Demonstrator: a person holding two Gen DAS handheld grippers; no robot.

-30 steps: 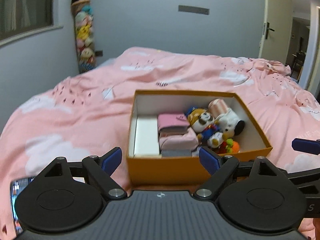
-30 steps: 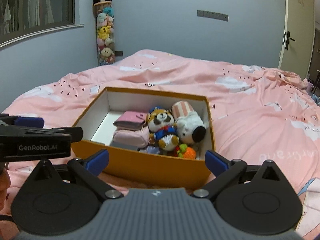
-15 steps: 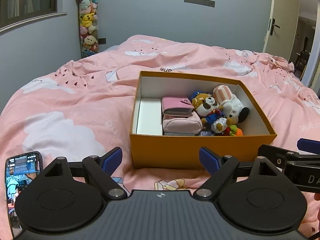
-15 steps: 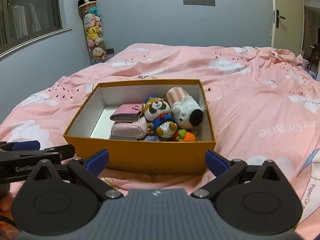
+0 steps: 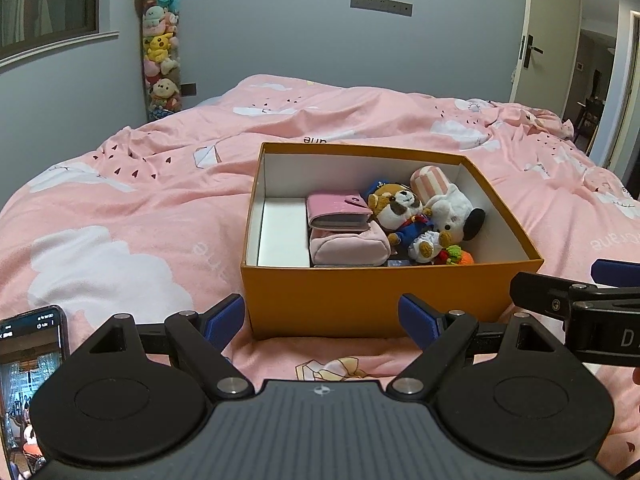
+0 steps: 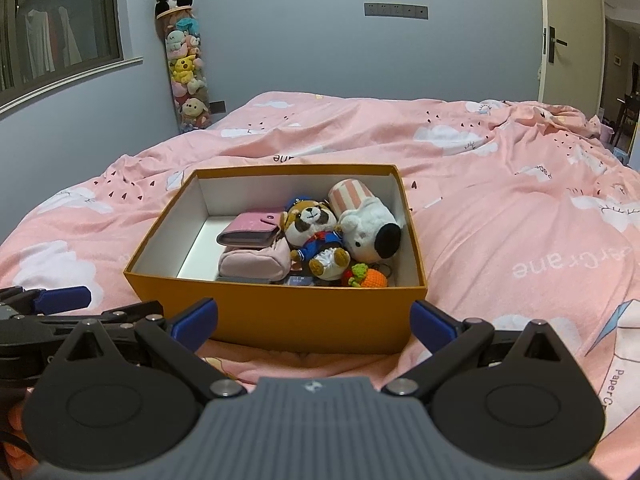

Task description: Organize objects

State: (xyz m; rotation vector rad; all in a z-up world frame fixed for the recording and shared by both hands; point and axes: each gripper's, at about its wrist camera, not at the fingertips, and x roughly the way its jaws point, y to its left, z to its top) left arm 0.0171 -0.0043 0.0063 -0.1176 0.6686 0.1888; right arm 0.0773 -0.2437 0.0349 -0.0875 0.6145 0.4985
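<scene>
An orange box sits on the pink bed. Inside lie a pink wallet on a pink pouch, a red panda plush, a white plush and an orange knitted toy. My left gripper is open and empty, just short of the box's near wall. My right gripper is open and empty, also just short of the near wall.
A phone lies at the lower left of the left wrist view. The pink duvet spreads all around. A hanging column of plush toys is at the far wall. An open door is at the far right.
Both grippers have pulled back and risen from the box, so more of its inside shows. Both stay open and empty.
</scene>
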